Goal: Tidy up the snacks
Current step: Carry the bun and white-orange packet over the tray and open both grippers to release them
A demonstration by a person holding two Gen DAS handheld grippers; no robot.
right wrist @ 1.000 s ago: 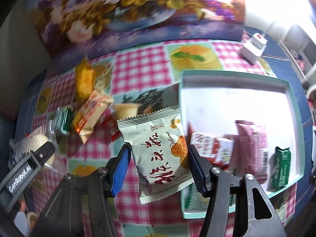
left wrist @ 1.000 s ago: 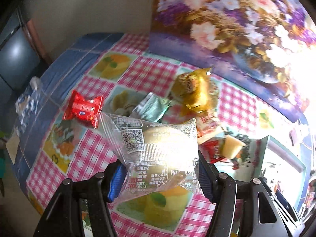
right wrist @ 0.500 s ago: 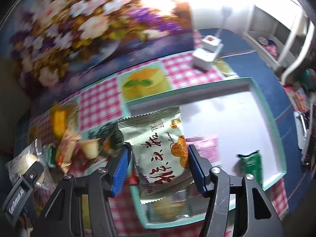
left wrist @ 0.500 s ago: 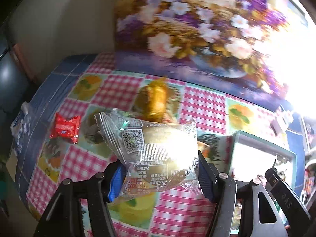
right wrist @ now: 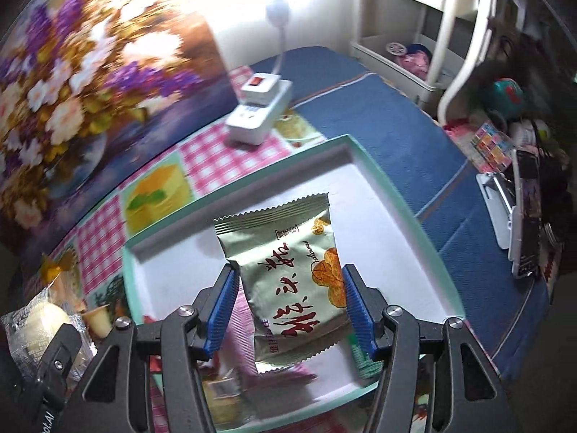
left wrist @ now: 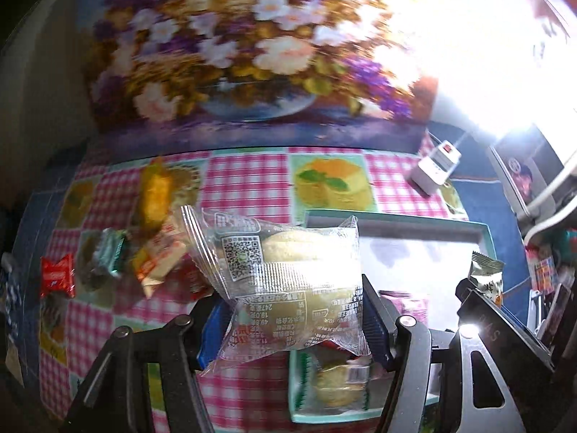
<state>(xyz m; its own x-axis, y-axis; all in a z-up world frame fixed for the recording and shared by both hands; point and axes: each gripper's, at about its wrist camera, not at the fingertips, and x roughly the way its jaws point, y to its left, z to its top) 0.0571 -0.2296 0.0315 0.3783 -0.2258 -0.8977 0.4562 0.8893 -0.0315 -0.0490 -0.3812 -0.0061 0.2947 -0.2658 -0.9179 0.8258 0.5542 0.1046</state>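
Observation:
My left gripper point(left wrist: 294, 319) is shut on a clear-wrapped yellow cake point(left wrist: 288, 274), held above the near left corner of the teal-rimmed white tray point(left wrist: 396, 218). My right gripper point(right wrist: 288, 310) is shut on a pale green chip packet with red characters point(right wrist: 292, 270), held over the tray point(right wrist: 393, 195). Packets lie in the tray's near end: a pink one point(right wrist: 238, 328), a green one point(right wrist: 364, 357), another cake point(left wrist: 335, 379). Loose snacks stay left on the checkered cloth: a yellow packet point(left wrist: 155, 195), an orange-white one point(left wrist: 158, 256), a green foil one point(left wrist: 111, 252), a red one point(left wrist: 56, 274).
A white power strip point(right wrist: 258, 117) lies behind the tray. A flower painting point(left wrist: 252, 47) stands along the table's back edge. A white shelf and clutter point(right wrist: 505, 137) are off the table's right side. The right gripper with its packet shows in the left wrist view point(left wrist: 483, 288).
Both grippers have swung right with their packets. The right one now hangs over the tray's middle; the left one has come from the snack pile to the tray's left edge.

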